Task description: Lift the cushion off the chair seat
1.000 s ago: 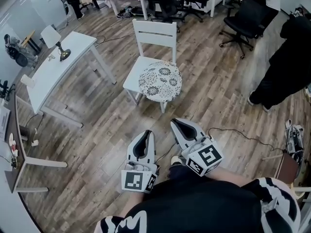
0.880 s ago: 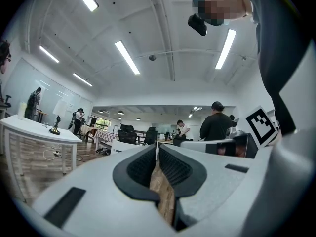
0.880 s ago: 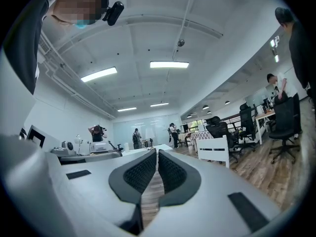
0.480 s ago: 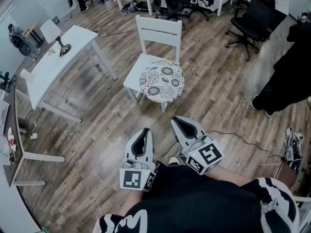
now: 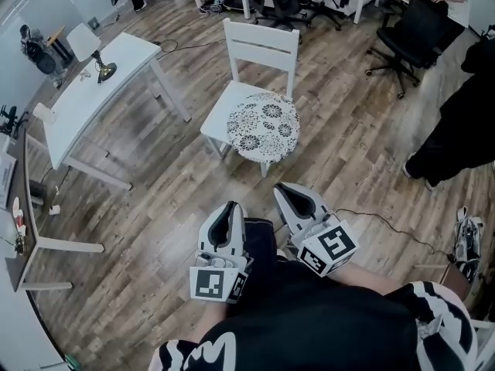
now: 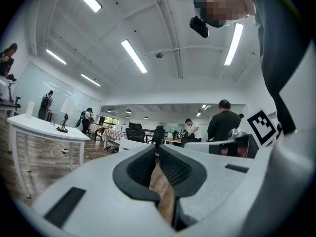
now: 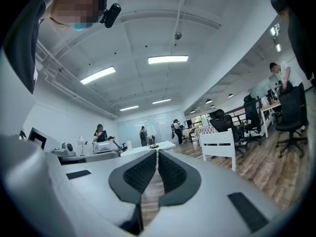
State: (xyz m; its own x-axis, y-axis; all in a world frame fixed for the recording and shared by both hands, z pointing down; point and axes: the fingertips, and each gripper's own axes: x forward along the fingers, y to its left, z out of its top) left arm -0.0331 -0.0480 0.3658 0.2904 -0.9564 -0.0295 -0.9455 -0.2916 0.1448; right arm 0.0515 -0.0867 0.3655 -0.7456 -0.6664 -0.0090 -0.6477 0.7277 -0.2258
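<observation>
So, the cushion is a round pad with a black-and-white flower print. It lies flat on the seat of the white wooden chair, pushed toward the front so its near rim hangs a bit over the seat's edge. It looks thin and soft, so it's probably light and floppy rather than stiff, and pinched at one spot it would likely droop or fold. Best bet seems to be that overhanging near rim, or one edge on each side, since the fingers can close around the fabric there without scraping the wood. The cover looks like cloth, so slipping shouldn't be much of a worry, and nothing about it seems fragile. No ties to the chair can be made out from here.

Both tools are well short of it. The left gripper and the right gripper sit side by side close to the person's body, pointing toward the chair, with bare wooden floor in between. The fingers on both are closed with nothing in them, so they'd need to open before any grab. Off to the left stands a white desk with a small lamp on it. A black office chair and a standing person are off to the right.
</observation>
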